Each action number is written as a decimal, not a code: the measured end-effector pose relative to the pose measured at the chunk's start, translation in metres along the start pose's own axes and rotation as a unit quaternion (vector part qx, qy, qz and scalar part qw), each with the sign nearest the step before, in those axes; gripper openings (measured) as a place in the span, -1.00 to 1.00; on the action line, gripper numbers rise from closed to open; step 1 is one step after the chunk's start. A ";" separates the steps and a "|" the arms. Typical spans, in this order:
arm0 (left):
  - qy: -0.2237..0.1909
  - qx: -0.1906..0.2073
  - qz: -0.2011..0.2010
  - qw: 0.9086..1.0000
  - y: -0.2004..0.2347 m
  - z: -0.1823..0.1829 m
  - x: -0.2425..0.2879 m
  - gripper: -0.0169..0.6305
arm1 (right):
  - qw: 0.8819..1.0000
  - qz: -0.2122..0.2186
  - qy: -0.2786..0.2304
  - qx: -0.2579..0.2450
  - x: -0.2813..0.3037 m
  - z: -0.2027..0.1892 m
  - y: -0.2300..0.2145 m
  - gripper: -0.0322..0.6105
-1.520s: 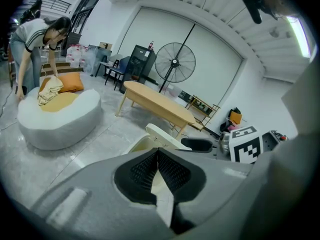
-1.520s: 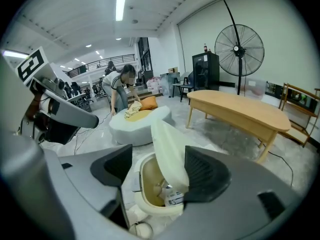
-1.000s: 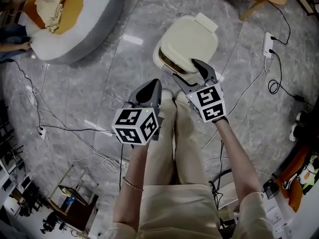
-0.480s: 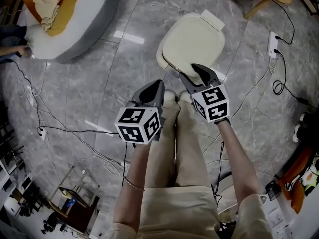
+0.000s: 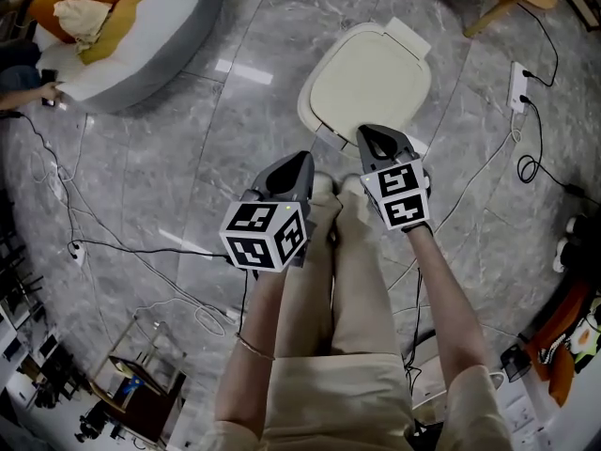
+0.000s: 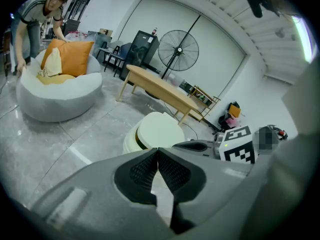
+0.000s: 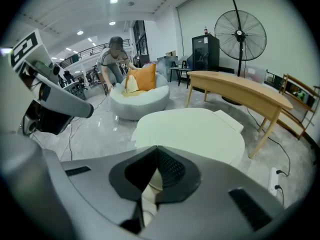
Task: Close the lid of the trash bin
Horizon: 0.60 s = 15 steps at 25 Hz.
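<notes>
Now that the cream, rounded-square plastic lid point(image 5: 374, 78) looks to lie flat on the cream plastic trash bin point(image 6: 131, 143), the closing step seems all but done. The bin stands on the floor right ahead of the person's feet. From the left gripper view a thin dark line shows under the lid's front edge, so I can't say it is fully seated. The surface is smooth and matte with soft corners, and a small hinge tab point(image 5: 410, 38) juts out at the far side.

The right gripper point(image 5: 377, 137) points at the near rim. Its jaws have just been closing and now meet with nothing between their ribbed black pads; whether the tip touches the rim I can't tell. The left gripper point(image 5: 299, 163) hangs just beside it, over the floor, its jaws also together and empty.

Next move, as I judge it: a light downward press on the near edge to be sure it latches, or else simply draw back.

Around it are glossy grey marble floor tiles point(image 5: 188, 130), thin black cables point(image 5: 141, 250), and a grey round beanbag seat with an orange cushion point(image 5: 150, 36) well off.
</notes>
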<state>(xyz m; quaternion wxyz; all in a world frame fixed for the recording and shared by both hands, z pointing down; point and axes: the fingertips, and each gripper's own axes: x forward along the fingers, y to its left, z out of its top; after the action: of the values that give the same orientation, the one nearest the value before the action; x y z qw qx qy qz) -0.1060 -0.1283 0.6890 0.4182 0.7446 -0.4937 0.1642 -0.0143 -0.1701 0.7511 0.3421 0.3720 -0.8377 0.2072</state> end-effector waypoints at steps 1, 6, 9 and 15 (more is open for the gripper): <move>0.000 -0.001 0.000 1.000 0.001 -0.001 0.001 -0.88 | 1.000 -0.003 0.004 -0.004 0.002 -0.002 0.001 -0.88; 0.000 -0.001 0.000 1.000 0.007 -0.004 0.008 -0.88 | 0.999 -0.012 0.025 -0.018 0.015 -0.012 0.001 -0.89; 0.004 0.006 -0.002 1.000 0.008 -0.007 0.011 -0.88 | 0.999 -0.014 0.027 -0.021 0.017 -0.014 0.001 -0.89; 0.006 0.005 -0.001 1.000 0.011 -0.007 0.016 -0.88 | 0.998 -0.023 0.052 -0.042 0.019 -0.016 0.001 -0.89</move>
<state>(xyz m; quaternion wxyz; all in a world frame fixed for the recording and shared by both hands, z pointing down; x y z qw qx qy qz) -0.1075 -0.1337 0.7091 0.4178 0.7462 -0.4896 0.1701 -0.0184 -0.1693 0.7757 0.4048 0.3649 -0.8183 0.1828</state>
